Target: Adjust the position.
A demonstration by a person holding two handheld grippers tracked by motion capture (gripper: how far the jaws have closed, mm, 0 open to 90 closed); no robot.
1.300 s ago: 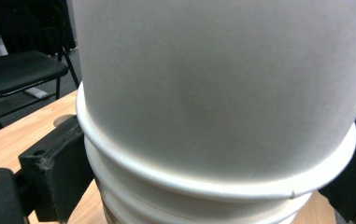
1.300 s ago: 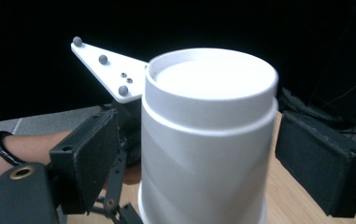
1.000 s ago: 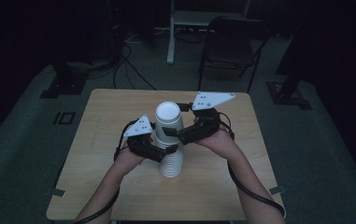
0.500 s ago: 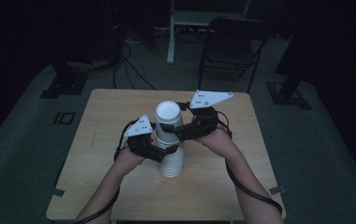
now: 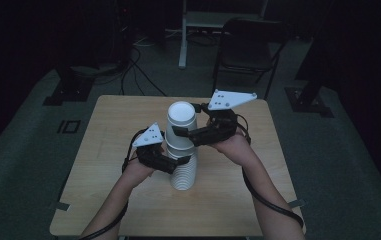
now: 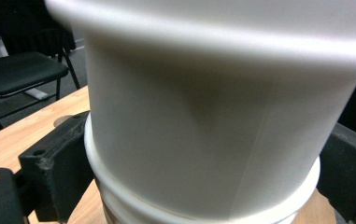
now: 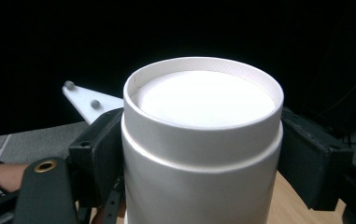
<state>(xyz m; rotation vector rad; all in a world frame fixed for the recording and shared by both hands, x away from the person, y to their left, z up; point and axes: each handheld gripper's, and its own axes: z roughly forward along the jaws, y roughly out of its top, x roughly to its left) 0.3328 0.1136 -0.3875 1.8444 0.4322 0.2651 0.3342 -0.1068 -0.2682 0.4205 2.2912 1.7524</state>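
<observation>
A tall stack of white paper cups [image 5: 182, 152], upside down with closed bases upward, stands near the middle of the wooden surface [image 5: 103, 200]. The left tongs [image 5: 180, 161] come in from 8 o'clock and are closed on the ribbed lower stack, one black jaw pressed to each side in the left gripper view. The right tongs [image 5: 184, 134] reach in from 3 o'clock and are clamped on the top cup [image 7: 202, 140], jaws tight against both walls just under its base. It looks as if the top cup is to be pulled free while the rest is held down. The likely trouble: nested cups cling, so a lift could drag a second cup along, or a slanted pull could tip the tall stack over the left tongs' hold. Too hard a squeeze could also crease the thin wall. Around the stack the surface lies bare, so nothing blocks a straight upward lift; the two tongs sit close together, one just above the other, and could knock. Beyond the far edge, at 12 o'clock, a dark chair [image 5: 248, 52] and cables [image 5: 138, 65] lie on the floor.
</observation>
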